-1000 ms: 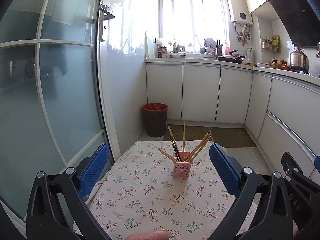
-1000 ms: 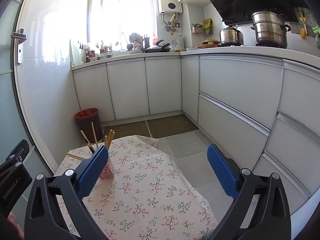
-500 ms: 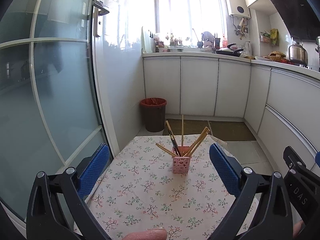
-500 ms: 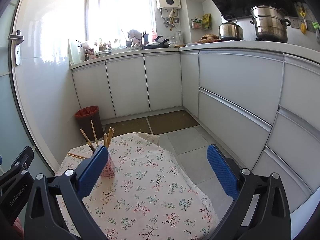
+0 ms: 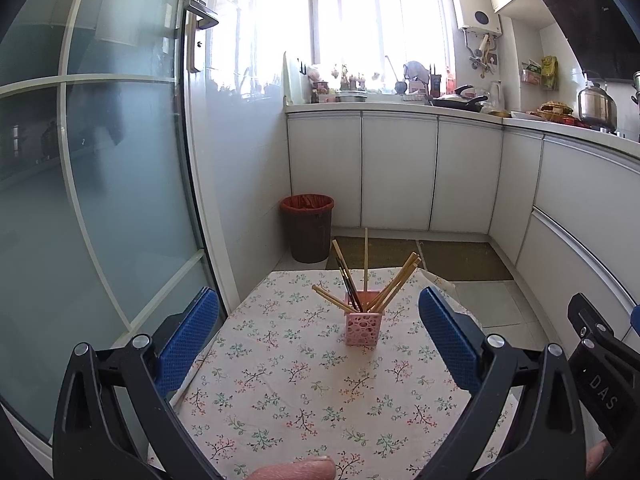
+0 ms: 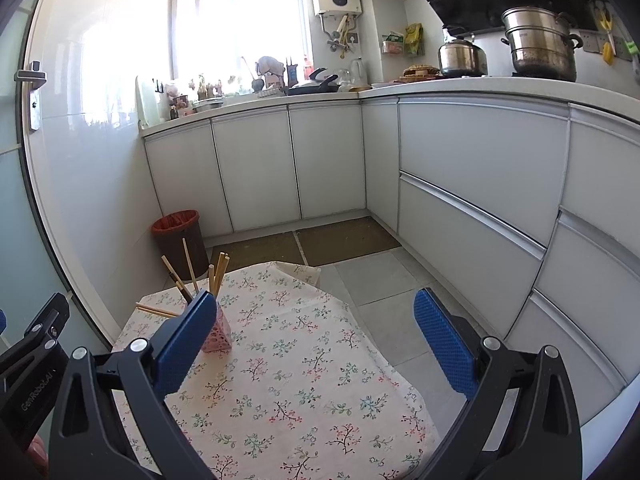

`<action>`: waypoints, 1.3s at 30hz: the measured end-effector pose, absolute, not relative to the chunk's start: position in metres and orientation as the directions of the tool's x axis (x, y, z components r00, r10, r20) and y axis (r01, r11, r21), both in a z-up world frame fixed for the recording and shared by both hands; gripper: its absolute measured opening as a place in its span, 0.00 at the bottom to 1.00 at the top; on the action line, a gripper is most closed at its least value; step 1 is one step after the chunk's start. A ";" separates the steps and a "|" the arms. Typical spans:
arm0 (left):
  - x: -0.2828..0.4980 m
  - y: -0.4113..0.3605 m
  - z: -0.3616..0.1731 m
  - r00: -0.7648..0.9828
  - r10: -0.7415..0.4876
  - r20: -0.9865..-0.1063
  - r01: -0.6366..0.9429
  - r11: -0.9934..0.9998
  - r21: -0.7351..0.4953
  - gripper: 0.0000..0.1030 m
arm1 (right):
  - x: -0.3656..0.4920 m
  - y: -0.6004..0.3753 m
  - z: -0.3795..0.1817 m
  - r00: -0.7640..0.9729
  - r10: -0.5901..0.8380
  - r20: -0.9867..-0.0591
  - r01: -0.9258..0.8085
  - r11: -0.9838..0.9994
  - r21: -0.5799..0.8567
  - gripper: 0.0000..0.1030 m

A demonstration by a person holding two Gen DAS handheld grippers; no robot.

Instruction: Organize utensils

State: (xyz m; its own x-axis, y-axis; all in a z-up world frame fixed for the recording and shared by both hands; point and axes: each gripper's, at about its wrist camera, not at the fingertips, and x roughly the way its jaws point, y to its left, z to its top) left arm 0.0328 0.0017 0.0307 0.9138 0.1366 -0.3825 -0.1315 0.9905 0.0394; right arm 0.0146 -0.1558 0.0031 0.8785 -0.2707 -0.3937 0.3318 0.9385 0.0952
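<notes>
A small pink perforated holder (image 5: 363, 329) stands on a table under a floral cloth (image 5: 304, 392). Several wooden and dark chopsticks (image 5: 366, 276) fan out of it. My left gripper (image 5: 318, 336) is open, well short of the holder, with nothing between its blue pads. In the right wrist view the holder (image 6: 218, 334) shows partly behind the left pad, its chopsticks (image 6: 192, 276) sticking up beyond. My right gripper (image 6: 316, 334) is open and empty over the cloth (image 6: 304, 384), to the right of the holder.
A frosted glass door (image 5: 100, 200) runs close along the table's left side. A brown bin with a red liner (image 5: 307, 227) stands on the floor past the table. White cabinets (image 6: 480, 192) line the back and right, with pots (image 6: 540, 46) on the counter.
Both grippers have drawn back and lifted a little, so the holder looks smaller and farther. Both stay open and the holder and chopsticks have not moved.
</notes>
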 end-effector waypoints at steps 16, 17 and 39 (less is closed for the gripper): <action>0.037 0.003 0.026 0.907 0.136 -0.399 -0.127 0.991 0.050 0.93 | 0.014 -0.153 0.002 0.877 -0.264 -0.402 0.326 0.941 0.094 0.94; 0.037 0.003 0.026 0.907 0.136 -0.399 -0.127 0.991 0.050 0.93 | 0.014 -0.152 0.002 0.876 -0.263 -0.403 0.325 0.941 0.094 0.94; 0.034 0.000 0.027 0.926 0.136 -0.353 -0.113 0.990 0.086 0.86 | 0.014 -0.158 0.001 0.873 -0.260 -0.412 0.332 0.936 0.115 0.94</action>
State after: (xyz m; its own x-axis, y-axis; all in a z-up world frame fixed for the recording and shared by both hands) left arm 0.0336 -0.0003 0.0269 0.9258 0.1358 -0.3527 -0.1125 0.9899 0.0858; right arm 0.0140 -0.1581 0.0013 0.8735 -0.2596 -0.4119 0.3322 0.9362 0.1146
